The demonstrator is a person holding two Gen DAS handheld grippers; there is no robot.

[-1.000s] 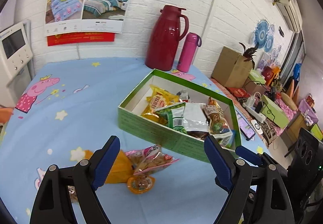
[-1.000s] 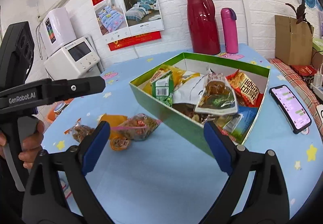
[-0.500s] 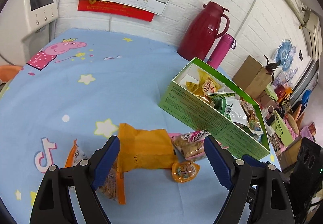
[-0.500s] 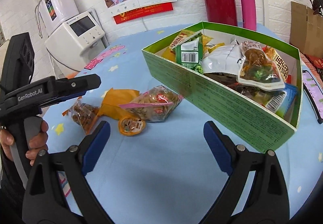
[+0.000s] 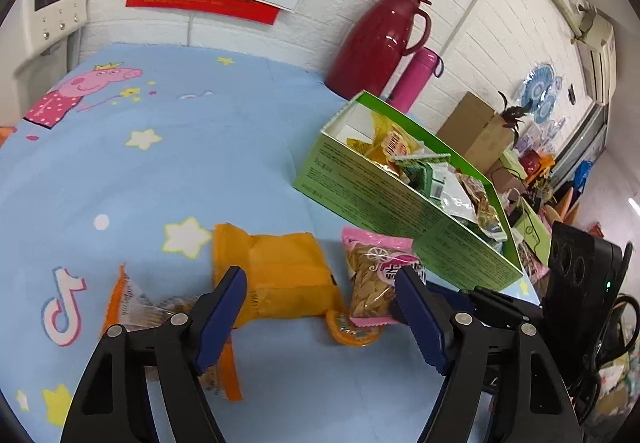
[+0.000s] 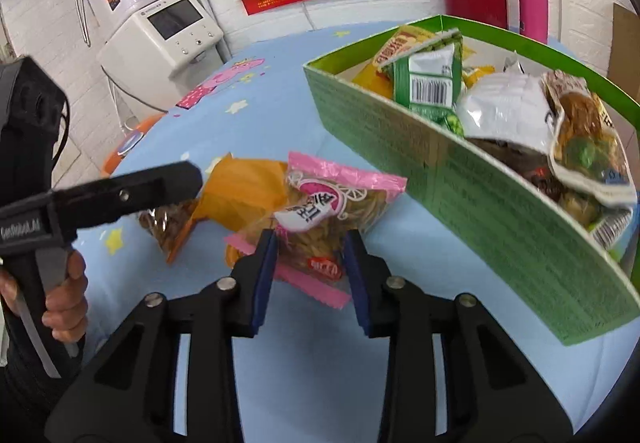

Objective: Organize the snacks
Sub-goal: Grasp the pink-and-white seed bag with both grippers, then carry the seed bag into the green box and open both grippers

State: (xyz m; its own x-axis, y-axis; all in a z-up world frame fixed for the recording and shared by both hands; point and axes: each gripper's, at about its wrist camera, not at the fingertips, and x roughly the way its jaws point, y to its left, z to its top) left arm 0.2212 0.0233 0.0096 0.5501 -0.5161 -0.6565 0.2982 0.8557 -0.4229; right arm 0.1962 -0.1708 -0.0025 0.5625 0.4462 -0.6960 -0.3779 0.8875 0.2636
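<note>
Beside the open green cardboard box (image 6: pixel 472 179), on the blue cartoon-print tablecloth (image 5: pixel 168 171), four loose snacks lie: one pink-edged clear bag of seeds (image 6: pixel 320 211), one plain orange foil packet (image 5: pixel 276 275), one small orange jelly cup (image 5: pixel 352 327) and one clear orange-trimmed packet of nuts (image 5: pixel 132 307). The box itself is packed with several more bags. Behind the box stand one dark red thermos jug (image 5: pixel 380 43) and one pink bottle (image 5: pixel 416 79).

The right gripper (image 6: pixel 310 267), pointing toward the box's near wall, has its blue pads drawn narrow against the lower end of the seed bag. The left gripper (image 5: pixel 320 283) hovers low over the orange packet, farther from the box, jaws spread wide and holding nothing. A person's hand (image 6: pixel 64 295) grips the left tool's handle.
</note>
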